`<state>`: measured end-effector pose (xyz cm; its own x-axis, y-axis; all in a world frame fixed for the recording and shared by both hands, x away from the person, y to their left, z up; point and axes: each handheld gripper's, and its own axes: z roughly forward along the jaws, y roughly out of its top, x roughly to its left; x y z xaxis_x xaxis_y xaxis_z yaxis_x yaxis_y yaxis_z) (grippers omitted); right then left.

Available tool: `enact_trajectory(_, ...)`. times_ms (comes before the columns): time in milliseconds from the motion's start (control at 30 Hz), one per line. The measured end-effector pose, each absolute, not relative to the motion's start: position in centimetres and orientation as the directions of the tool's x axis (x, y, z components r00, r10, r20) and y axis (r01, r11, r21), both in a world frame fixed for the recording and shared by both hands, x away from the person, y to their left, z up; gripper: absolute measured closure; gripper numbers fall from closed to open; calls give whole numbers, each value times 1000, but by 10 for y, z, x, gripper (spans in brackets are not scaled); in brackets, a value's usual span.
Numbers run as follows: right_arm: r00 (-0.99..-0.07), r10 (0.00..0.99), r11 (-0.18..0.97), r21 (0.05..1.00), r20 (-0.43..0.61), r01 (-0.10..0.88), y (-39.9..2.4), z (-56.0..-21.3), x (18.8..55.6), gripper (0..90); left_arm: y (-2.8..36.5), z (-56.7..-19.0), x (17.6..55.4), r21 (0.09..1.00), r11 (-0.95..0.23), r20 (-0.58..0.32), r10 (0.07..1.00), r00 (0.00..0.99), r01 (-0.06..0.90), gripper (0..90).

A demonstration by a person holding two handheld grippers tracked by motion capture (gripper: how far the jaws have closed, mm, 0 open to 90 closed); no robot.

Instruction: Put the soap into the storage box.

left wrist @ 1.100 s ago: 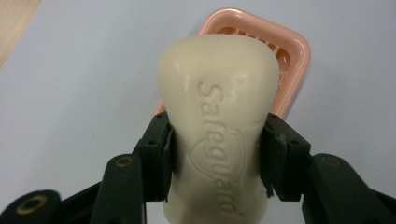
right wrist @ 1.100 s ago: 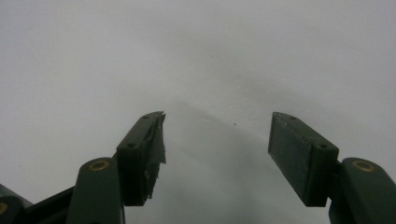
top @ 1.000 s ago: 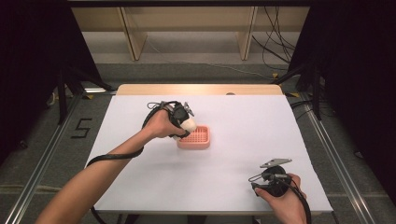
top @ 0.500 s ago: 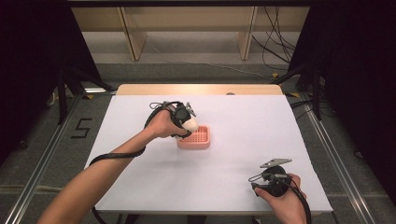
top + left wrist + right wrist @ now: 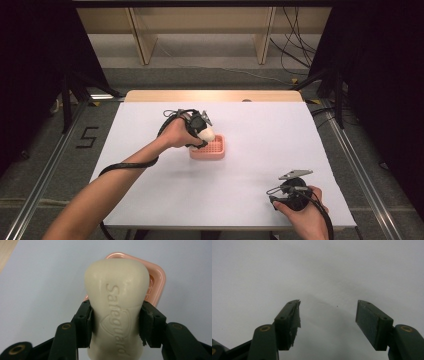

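1. The left gripper (image 5: pixel 204 131) pinches a cream bar of soap (image 5: pixel 117 302), its fingers (image 5: pixel 83 325) pressed against the bar's two long flanks near its lower half. The stamped face of the bar looks up at the gripper's camera.

2. The soap's long axis runs straight out along the fingers, so the free, rounded end leads the way.

3. In the left gripper view, that leading end overlaps the pink soap dish (image 5: pixel 157 280); the dish lies just beyond and below the bar, offset toward the right finger. From the high view the soap (image 5: pixel 207 134) hangs over the dish's (image 5: pixel 212 150) left rim rather than its centre; whether it touches the rim I cannot tell.

4. My judgement: the coming move turns on carrying the bar a little further over the dish and lowering it flat inside.

5. The right gripper (image 5: pixel 280 192) rests well apart, near the front right corner of the white surface (image 5: pixel 260 125). Its fingers (image 5: pixel 287 322) are spread with nothing between them. The left hand (image 5: pixel 177 134) is far nearer the dish.
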<state>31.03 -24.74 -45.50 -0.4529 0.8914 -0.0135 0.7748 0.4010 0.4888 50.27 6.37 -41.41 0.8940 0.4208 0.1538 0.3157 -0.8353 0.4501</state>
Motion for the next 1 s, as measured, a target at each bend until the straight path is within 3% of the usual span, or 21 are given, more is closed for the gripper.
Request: enact_trajectory(1000,-448,894,397,485,-12,779,-248,-455,310,366,56,-422,507,448,-847,168,394,904,286,493)
